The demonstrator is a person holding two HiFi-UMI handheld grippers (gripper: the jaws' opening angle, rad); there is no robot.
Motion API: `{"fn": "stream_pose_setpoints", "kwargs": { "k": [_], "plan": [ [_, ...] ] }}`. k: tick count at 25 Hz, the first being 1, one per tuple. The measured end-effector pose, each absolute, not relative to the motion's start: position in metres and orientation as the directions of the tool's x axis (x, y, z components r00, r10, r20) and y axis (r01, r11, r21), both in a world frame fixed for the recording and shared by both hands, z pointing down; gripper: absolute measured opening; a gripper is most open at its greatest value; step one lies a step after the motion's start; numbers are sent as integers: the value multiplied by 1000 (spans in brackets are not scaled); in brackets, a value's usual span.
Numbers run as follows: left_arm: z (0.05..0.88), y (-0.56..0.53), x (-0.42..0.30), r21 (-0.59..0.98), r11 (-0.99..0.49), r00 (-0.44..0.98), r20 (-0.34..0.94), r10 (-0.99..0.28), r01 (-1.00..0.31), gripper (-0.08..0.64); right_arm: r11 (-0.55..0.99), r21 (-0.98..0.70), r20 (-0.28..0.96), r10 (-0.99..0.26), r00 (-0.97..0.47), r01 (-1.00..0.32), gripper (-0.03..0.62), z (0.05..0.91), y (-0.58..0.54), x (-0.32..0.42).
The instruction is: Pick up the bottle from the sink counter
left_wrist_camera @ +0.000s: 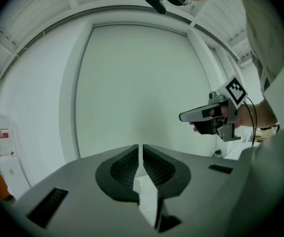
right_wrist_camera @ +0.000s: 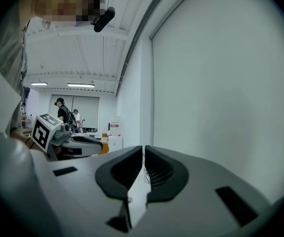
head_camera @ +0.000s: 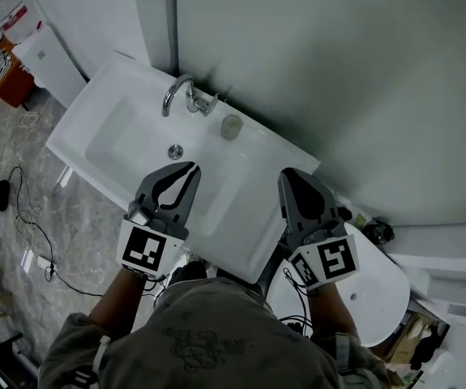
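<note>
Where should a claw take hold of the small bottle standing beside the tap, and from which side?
Probably across the round body of the bottle, just under its top, coming in from the basin side. It stands upright close to the wall, with the tap right beside it, so the front is free. The right claw is shut and must open first.

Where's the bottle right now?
In the head view, the bottle stands at the back of the sink counter, just right of the faucet.
</note>
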State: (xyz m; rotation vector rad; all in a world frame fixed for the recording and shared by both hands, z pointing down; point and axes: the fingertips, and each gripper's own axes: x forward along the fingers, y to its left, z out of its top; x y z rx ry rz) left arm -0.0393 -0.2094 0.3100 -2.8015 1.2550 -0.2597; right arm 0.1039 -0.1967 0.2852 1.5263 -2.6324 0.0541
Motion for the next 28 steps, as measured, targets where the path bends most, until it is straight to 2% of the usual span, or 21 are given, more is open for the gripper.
{"fn": "stream_pose_setpoints", "kwargs": {
  "k": [5,7,13,17,21,28],
  "plan": [
    [312,-226,-25,-128,-679,667,129,-734,-723,36,501,4,103,-861,-498,-865,35,290,-216,112],
    [314,-237,-17,-128,-690,677,132,-724,-713,150,506,14,102,-858,-503,-862,35,289,-227,113],
    [330,-277,11,-169,-732,722,126,-680,-660,259,527,53,98,-848,-521,-848,35,285,-262,107],
    [352,-305,26,-194,-750,733,162,-661,-633,291,543,72,117,-838,-534,-837,35,292,-289,98],
    [369,-330,42,-213,-766,748,176,-640,-606,313,548,163,147,-836,-529,-820,35,299,-315,87],
    [415,-369,53,-206,-793,765,213,-608,-573,333,586,155,171,-809,-563,-795,35,329,-356,71]
  ]
}}
